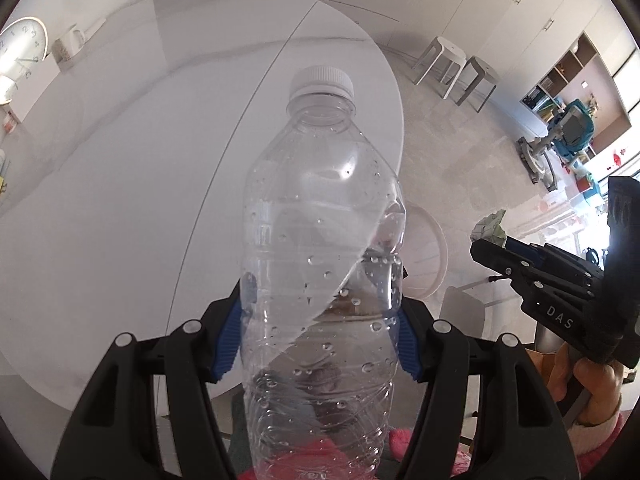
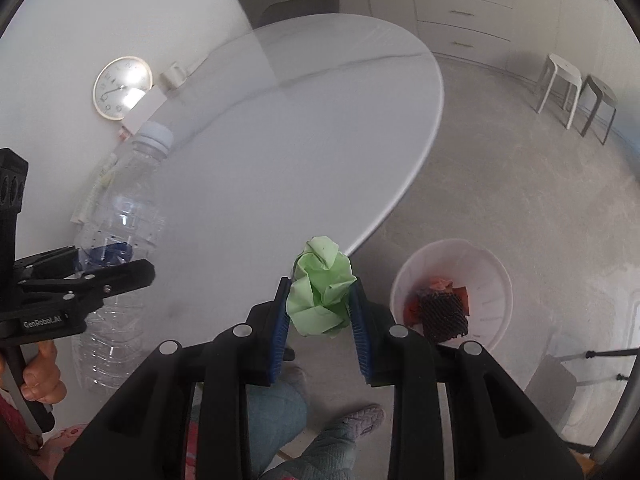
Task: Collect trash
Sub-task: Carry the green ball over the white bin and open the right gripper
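Left gripper (image 1: 320,344) clamps bottle (image 1: 320,264) upright. Right gripper (image 2: 320,320) clamps green paper wad (image 2: 322,294) beside table (image 2: 280,140), near bin (image 2: 496,280).

White round table (image 2: 304,128): clock (image 2: 122,87), mug (image 2: 174,73) at far edge. Floor (image 2: 520,184): white bin (image 2: 452,292), two stools (image 2: 576,92).

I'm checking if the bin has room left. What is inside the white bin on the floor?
The white bin holds a dark mesh piece on orange-red scraps. Whatever lies beneath them is covered.
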`<state>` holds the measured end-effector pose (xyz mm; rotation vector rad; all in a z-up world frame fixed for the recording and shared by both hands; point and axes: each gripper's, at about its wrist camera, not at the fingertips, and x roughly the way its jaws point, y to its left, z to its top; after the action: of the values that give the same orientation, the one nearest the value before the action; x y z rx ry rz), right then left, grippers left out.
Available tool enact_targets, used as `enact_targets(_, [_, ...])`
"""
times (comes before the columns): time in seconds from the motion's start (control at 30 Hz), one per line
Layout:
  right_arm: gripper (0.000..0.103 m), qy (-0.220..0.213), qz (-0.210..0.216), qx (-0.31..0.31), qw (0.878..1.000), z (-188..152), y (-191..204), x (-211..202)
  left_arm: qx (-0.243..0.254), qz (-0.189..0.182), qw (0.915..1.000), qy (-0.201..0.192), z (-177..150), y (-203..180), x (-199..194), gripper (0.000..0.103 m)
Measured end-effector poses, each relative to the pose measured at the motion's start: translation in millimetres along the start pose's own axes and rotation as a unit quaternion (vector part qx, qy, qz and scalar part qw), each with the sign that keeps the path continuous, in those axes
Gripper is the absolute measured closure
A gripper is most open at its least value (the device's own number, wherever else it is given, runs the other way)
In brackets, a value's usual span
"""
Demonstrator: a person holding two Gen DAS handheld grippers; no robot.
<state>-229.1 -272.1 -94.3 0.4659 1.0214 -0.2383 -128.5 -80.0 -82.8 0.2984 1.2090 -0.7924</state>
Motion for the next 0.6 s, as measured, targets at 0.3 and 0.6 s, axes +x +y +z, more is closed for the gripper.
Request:
enact_targets(0.3, [0.073, 0.058, -0.051, 0.075, 0.994, -7.1, -91.4, 45.8, 0.033, -0.015, 0.9993, 0.004, 30.9, -32.4, 32.4, 0.042])
enact_targets(0.6, [0.072, 0.154, -0.087, 0.051, 0.983, 8.0, -136.7, 127.1, 0.103, -0.021, 0.9942, 0.023, 76.1, -69.8, 74.5, 0.042])
